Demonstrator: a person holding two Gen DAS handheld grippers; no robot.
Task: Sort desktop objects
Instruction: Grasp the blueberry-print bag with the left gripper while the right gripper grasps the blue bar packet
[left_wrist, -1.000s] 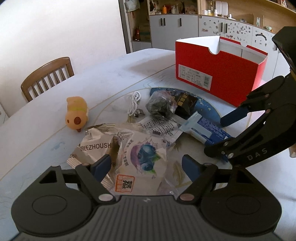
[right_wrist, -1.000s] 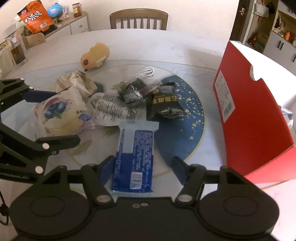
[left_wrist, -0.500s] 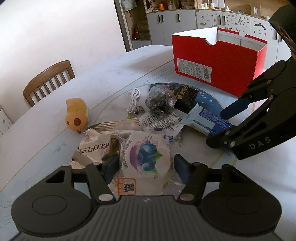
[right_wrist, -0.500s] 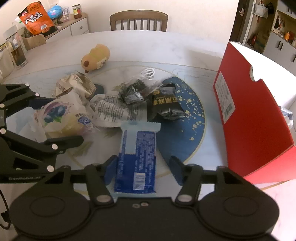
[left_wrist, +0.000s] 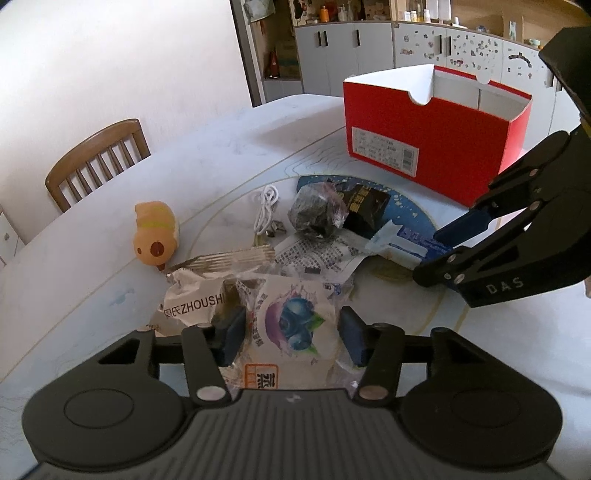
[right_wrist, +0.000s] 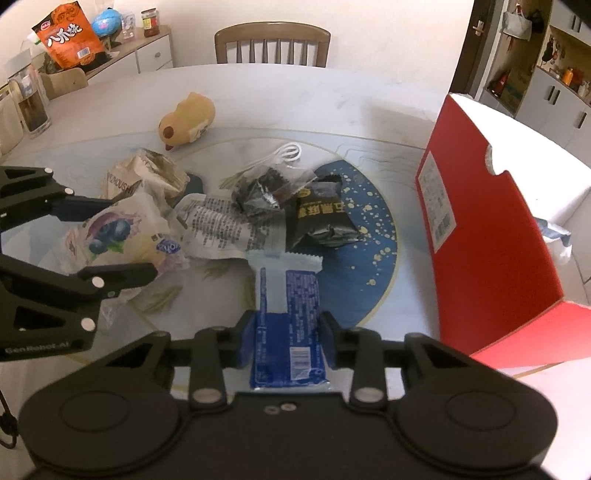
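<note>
A white snack bag with a blueberry picture (left_wrist: 291, 325) lies at the near end of a pile of packets. My left gripper (left_wrist: 291, 336) is closing on it, and both blue pads touch its sides. A blue and white wrapper (right_wrist: 288, 295) lies lengthwise between the fingers of my right gripper (right_wrist: 288, 339). Those jaws are closing too, with the pads against the wrapper's edges. In the left wrist view the right gripper (left_wrist: 428, 254) reaches in from the right. An open red box (left_wrist: 424, 147) stands behind the pile.
On the table (left_wrist: 110, 295) also lie a crumpled ZHOUSHI bag (left_wrist: 195, 299), a printed wrapper (left_wrist: 317, 254), a dark clear bag (left_wrist: 314, 218), a black packet (left_wrist: 365, 206), a white cable (left_wrist: 266, 210) and an orange toy (left_wrist: 155, 236). A wooden chair (left_wrist: 96, 158) stands at the far side.
Both pairs of jaws have narrowed: the left onto the blueberry bag, the right onto the blue wrapper. The blueberry bag now stands more bunched between the left pads.
</note>
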